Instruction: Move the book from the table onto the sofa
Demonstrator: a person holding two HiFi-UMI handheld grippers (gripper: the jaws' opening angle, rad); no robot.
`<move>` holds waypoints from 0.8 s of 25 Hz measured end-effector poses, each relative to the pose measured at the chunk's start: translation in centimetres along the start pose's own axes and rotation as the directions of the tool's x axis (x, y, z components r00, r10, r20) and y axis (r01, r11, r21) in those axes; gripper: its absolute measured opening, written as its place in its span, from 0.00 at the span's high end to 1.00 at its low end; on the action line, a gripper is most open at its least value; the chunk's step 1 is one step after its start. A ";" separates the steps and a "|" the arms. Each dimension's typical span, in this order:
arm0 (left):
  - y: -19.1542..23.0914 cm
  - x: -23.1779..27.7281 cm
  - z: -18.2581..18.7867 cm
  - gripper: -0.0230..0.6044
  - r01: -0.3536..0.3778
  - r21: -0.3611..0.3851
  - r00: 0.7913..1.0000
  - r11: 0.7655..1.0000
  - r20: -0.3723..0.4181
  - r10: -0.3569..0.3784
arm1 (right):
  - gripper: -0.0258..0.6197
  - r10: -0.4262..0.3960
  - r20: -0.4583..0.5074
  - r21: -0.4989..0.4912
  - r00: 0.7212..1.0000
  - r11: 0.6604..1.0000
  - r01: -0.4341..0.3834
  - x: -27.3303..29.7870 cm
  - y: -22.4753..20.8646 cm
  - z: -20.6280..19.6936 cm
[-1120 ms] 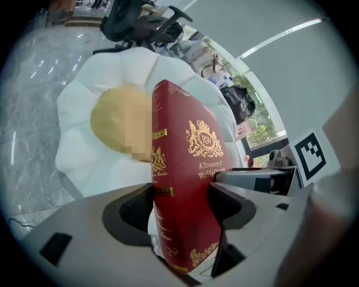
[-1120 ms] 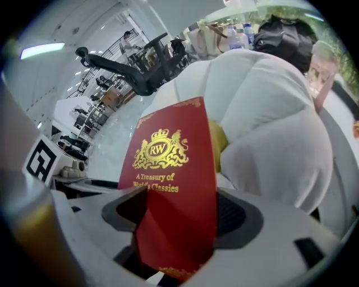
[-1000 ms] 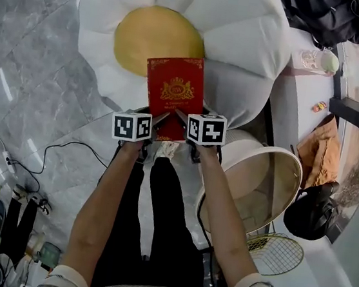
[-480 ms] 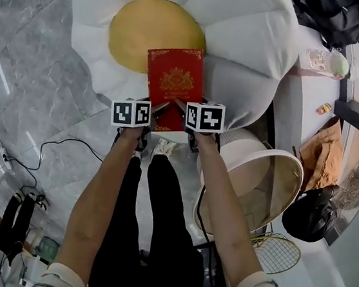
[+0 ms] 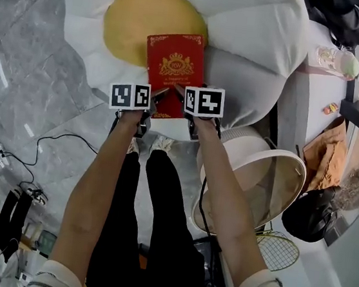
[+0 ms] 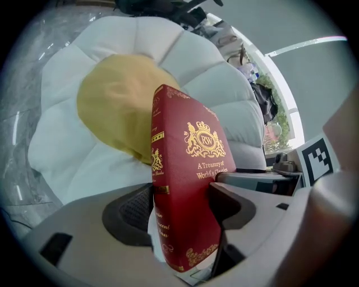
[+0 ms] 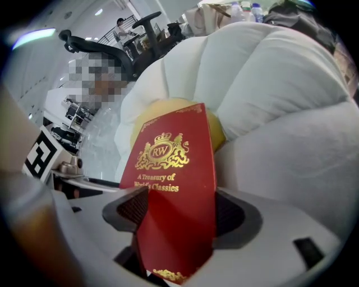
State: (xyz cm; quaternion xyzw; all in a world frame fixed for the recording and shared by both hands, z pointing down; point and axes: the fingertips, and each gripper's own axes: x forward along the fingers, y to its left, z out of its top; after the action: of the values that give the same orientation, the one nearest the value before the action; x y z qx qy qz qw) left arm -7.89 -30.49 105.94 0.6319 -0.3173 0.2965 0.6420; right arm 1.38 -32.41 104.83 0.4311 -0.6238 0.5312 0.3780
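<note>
Two-gripper hold above the seat.
Clamped the red, gold-crested hardcover book by its near short edge in both left gripper and right gripper; pointed long axis straight ahead of the jaws, over the yellow centre of the white petal-shaped sofa, equally near either.

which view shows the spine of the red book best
The left gripper view: the red hardcover book turns its gold-printed spine toward that camera. The head view and right gripper view show only its front cover.

Matt book, gilt-stamped; sofa seemingly soft fabric.
</note>
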 end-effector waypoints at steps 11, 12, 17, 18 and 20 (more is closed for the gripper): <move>1.2 1.8 1.1 0.47 -0.023 0.016 1.000 1.000 -0.021 0.023 | 0.39 -0.054 -0.030 -0.012 0.998 0.999 0.053 2.1 -1.1 0.9; 1.3 1.8 1.1 0.48 -0.016 0.025 0.999 1.000 -0.027 0.017 | 0.39 -0.056 -0.031 -0.010 0.998 0.998 0.056 2.2 -1.2 0.9; 1.4 1.6 1.4 0.49 0.012 0.009 1.000 1.000 -0.014 -0.012 | 0.39 -0.088 0.028 0.020 0.996 0.996 0.088 1.4 -2.7 1.7; 1.5 1.3 1.6 0.49 0.006 0.007 1.000 1.000 -0.007 -0.006 | 0.39 -0.084 0.030 0.024 0.996 0.996 0.084 1.3 -2.6 1.8; 1.8 0.6 1.9 0.49 -0.011 0.009 1.000 1.000 0.011 0.011 | 0.39 -0.079 0.028 0.037 0.996 0.996 0.078 1.2 -2.4 1.6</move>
State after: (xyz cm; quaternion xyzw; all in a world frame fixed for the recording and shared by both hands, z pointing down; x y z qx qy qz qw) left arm -8.92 -32.35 107.52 0.6348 -0.3227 0.2980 0.6357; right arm 3.22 -34.26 106.47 0.4695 -0.6023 0.5206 0.3818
